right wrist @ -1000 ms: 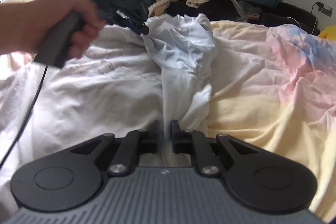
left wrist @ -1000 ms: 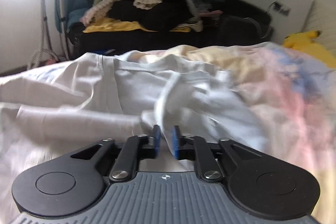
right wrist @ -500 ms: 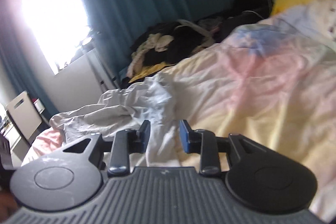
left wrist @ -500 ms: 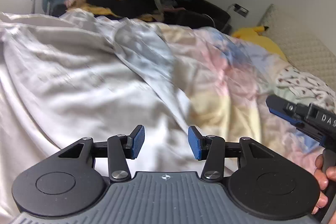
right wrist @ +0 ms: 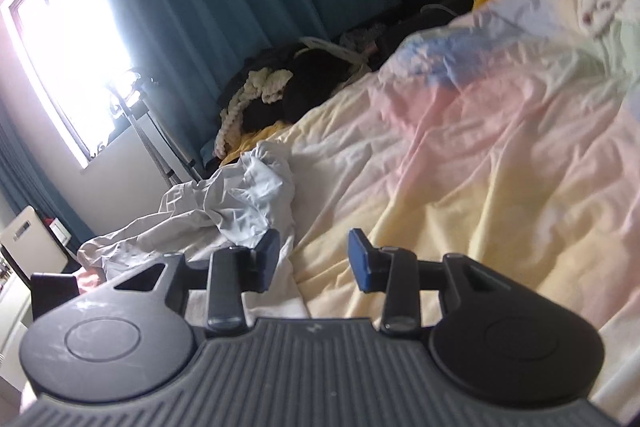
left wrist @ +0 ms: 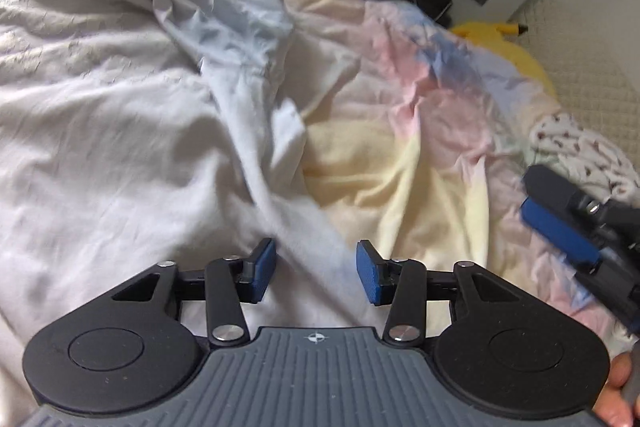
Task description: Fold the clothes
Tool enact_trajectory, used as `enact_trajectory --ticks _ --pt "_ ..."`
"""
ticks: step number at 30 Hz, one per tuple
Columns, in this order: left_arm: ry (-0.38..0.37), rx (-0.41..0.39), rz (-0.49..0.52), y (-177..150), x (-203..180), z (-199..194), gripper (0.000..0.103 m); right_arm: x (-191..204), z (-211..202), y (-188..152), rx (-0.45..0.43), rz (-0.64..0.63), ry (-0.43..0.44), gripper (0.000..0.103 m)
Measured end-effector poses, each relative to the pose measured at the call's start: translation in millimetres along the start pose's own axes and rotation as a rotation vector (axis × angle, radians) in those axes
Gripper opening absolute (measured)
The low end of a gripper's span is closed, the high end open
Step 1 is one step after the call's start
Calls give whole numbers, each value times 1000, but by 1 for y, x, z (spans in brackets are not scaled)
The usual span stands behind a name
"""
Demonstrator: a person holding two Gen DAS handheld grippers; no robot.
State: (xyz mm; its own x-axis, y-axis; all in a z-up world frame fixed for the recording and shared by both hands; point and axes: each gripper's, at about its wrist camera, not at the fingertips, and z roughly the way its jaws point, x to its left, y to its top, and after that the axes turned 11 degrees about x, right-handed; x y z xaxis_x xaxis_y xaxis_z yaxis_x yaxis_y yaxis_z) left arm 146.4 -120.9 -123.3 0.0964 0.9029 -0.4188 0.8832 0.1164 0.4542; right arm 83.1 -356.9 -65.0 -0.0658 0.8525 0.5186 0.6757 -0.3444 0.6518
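A crumpled white garment (left wrist: 120, 147) lies spread over the left half of the bed, with a bunched pale-blue fold (left wrist: 228, 23) at its far end. My left gripper (left wrist: 316, 273) hovers low over the garment's near right edge. Its jaws are closing, a ridge of white cloth runs between them, and the pads do not press on it. In the right wrist view the garment (right wrist: 240, 203) lies to the left of my right gripper (right wrist: 314, 259). That gripper's jaws are opening, with nothing between them. It also shows at the right edge of the left wrist view (left wrist: 560, 231).
A pastel yellow, pink and blue bed cover (left wrist: 420, 147) fills the right half of the bed. Beyond it a pile of dark and cream clothes (right wrist: 272, 95) sits under a teal curtain (right wrist: 200, 7). A yellow plush (left wrist: 504, 39) and a patterned pillow (left wrist: 580, 151) lie at the right.
Both grippers were shut on white cloth a second ago and have let it go. The left moved back over the garment's edge. The right rolled and swung away to the right.
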Motion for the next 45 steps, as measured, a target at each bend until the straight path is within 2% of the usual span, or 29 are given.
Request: enact_trajectory --ticks 1,6,9,13,15,16,19,21,23,24,27,33,39,41,42,44,45 --pt "-12 -10 8 1 0 -2 2 -2 1 1 1 11 6 40" --pt "-90 -39 -5 15 15 -32 1 -4 3 3 3 29 30 40" --pt "-131 -43 -59 23 40 -57 1 0 3 3 11 23 39 41" --pt "-109 -63 -136 33 85 -77 1 7 7 0 38 -3 52 41" --pt "-128 -29 -192 36 110 -74 1 12 12 -2 60 -24 58 41" --pt "-136 -4 -214 36 120 -70 2 15 14 -3 71 -33 62 41" --pt "-76 48 -217 33 127 -62 5 21 22 -8 106 -59 58 41" --pt "-80 54 -196 31 124 -63 13 25 26 -10 126 -73 50 41" --pt "-96 47 -167 28 118 -71 55 28 30 -12 138 -86 42 41" --pt "-103 25 -147 23 113 -77 59 28 30 -12 135 -89 40 41" --pt "-117 11 -102 8 99 -93 59 31 25 -11 108 -96 35 44" --pt "-146 136 -78 -17 53 -79 59 24 20 -4 66 -66 17 46" --pt "-58 250 -86 -26 17 -44 58 17 17 1 49 -45 28 47" --pt "-22 258 -82 -28 14 -40 53 16 19 1 55 -46 32 47" --pt "-12 254 -78 -29 14 -41 46 15 20 0 59 -47 34 47" --pt "-36 263 -83 -32 19 -46 0 15 22 0 66 -48 39 47" --pt "-56 273 -88 -33 22 -49 0 15 21 1 68 -49 43 47"
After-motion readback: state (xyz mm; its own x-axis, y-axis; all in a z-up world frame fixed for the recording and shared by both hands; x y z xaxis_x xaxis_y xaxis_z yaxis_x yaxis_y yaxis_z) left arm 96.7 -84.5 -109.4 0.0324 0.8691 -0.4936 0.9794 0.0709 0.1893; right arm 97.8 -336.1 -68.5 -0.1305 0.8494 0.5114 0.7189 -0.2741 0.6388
